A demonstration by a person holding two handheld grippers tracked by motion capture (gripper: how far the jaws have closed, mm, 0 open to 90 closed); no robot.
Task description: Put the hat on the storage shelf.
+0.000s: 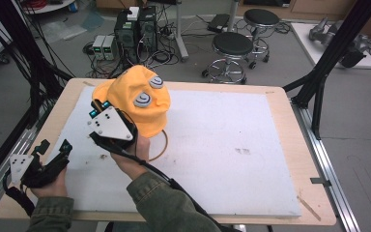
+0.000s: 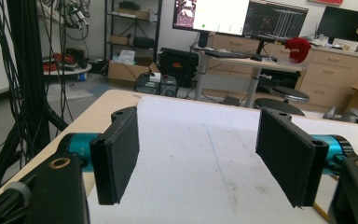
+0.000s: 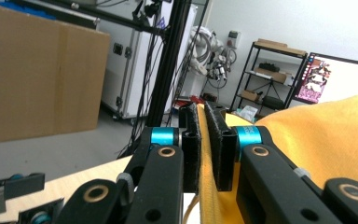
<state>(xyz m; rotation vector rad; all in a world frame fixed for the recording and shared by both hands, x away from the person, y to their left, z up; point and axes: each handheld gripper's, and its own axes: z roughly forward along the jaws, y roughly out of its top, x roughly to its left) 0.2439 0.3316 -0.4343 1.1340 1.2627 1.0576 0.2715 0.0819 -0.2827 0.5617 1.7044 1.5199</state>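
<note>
- hat (image 1: 140, 104), orange cloth with two grey button eyes, was lifted above the white mat (image 1: 232, 145) at upper left of centre in the high view, hanging from the right gripper (image 1: 101, 107).
- right gripper's jaws were almost fully closed, pinching a fold of the orange fabric between the pads; the right gripper view showed the cloth (image 3: 326, 154) running up between them and spreading to the right of the frame.
- left gripper (image 1: 55, 154) sat low at lower left of the high view, near the mat's edge, well apart from the hat.
- left gripper view: jaws stood wide open, nothing between them, bare mat (image 2: 200, 154) ahead.
- thin wooden ring (image 1: 160, 150) lay on the mat just below the hat, partly hidden by the hand.
- judgement: pick-up looked done, hat secure in one grip. left to do: probably bringing the free gripper in, or setting the hat down; placement not yet begun.
</note>
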